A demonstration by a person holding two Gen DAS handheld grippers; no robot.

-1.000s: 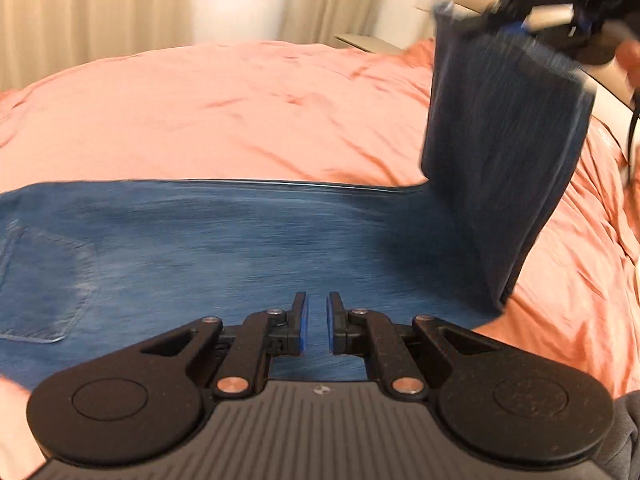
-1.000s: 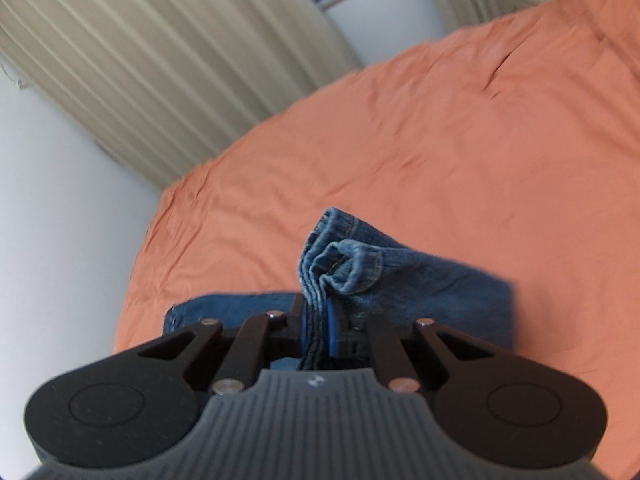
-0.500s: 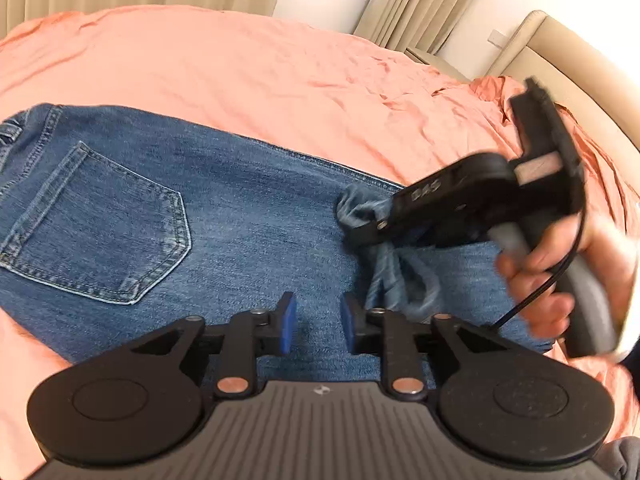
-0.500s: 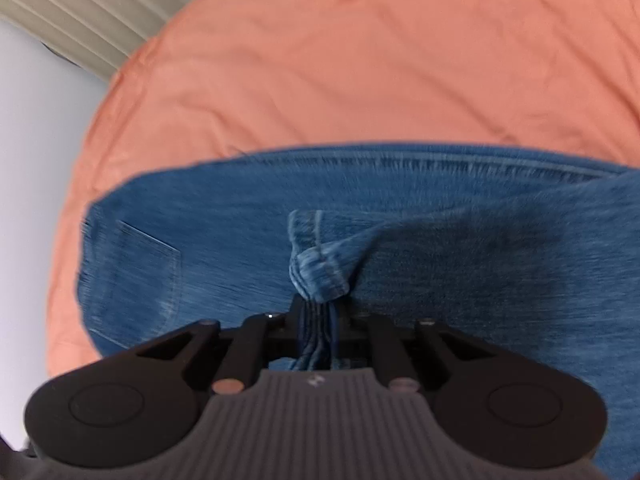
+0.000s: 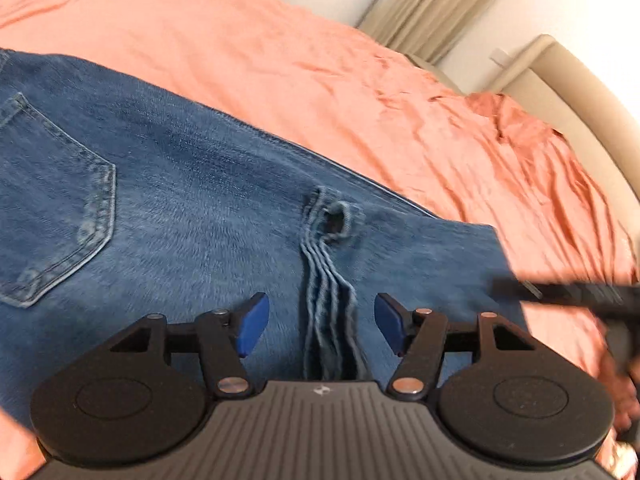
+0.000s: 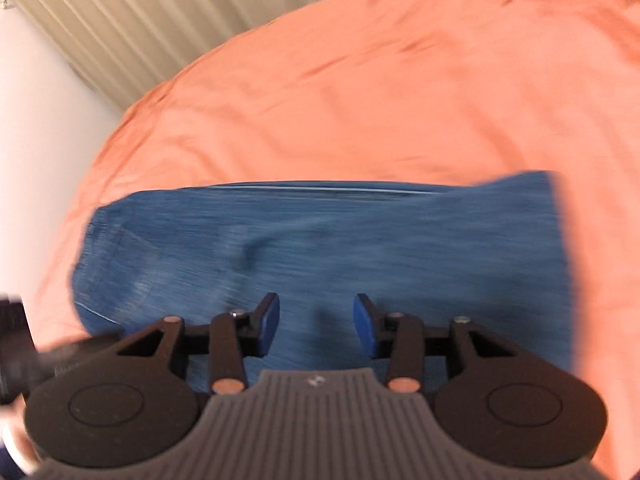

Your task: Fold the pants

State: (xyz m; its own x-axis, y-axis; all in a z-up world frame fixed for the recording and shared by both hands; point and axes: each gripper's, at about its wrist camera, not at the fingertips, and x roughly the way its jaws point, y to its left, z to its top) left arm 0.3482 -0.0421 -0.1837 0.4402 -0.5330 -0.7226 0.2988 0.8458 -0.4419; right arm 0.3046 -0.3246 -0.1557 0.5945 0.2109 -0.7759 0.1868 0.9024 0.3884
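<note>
Blue jeans (image 5: 192, 200) lie on the orange bed, folded over so the leg hems (image 5: 330, 264) rest on the thigh part, near a back pocket (image 5: 52, 208). My left gripper (image 5: 320, 324) is open just above the denim, its blue pads either side of the stacked hems. My right gripper (image 6: 316, 324) is open and empty above the folded jeans (image 6: 320, 240), blurred by motion. It also shows as a dark blur at the right edge of the left wrist view (image 5: 576, 296).
An orange sheet (image 5: 280, 40) covers the bed all around the jeans. A beige headboard (image 5: 560, 80) stands at the far right. Pleated curtains (image 6: 140, 20) and a white wall (image 6: 36, 120) are beyond the bed.
My right gripper laid the leg hems down on the thigh part, opened and pulled back. My left gripper opened wider and now straddles the hems.
</note>
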